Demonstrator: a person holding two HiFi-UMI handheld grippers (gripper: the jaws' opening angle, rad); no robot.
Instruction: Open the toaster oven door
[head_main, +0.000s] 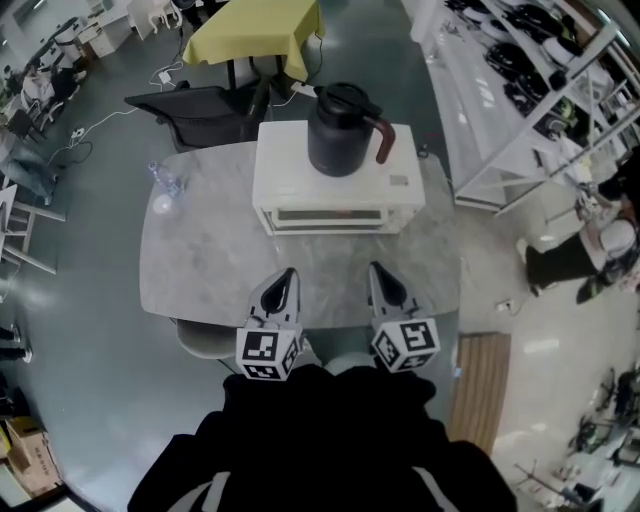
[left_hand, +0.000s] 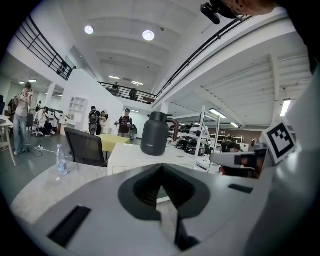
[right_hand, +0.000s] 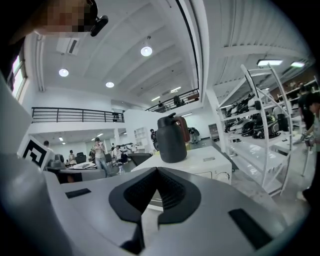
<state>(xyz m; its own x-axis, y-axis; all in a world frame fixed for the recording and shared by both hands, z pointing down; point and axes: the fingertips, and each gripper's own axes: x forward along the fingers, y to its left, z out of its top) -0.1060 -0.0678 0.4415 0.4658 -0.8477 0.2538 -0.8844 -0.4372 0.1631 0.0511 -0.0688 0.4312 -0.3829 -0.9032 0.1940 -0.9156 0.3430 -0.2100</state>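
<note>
A white toaster oven stands at the far middle of a grey marble table, its glass door facing me and shut. A black thermos jug sits on its roof. My left gripper and right gripper hover side by side over the table's near edge, a short way in front of the door and apart from it. Both are shut with nothing between the jaws. In the left gripper view the left gripper points at the oven and jug. The right gripper faces the oven too.
A small water bottle stands at the table's far left. Behind the table are a black office chair and a yellow-covered table. White shelving runs along the right, with a person beside it.
</note>
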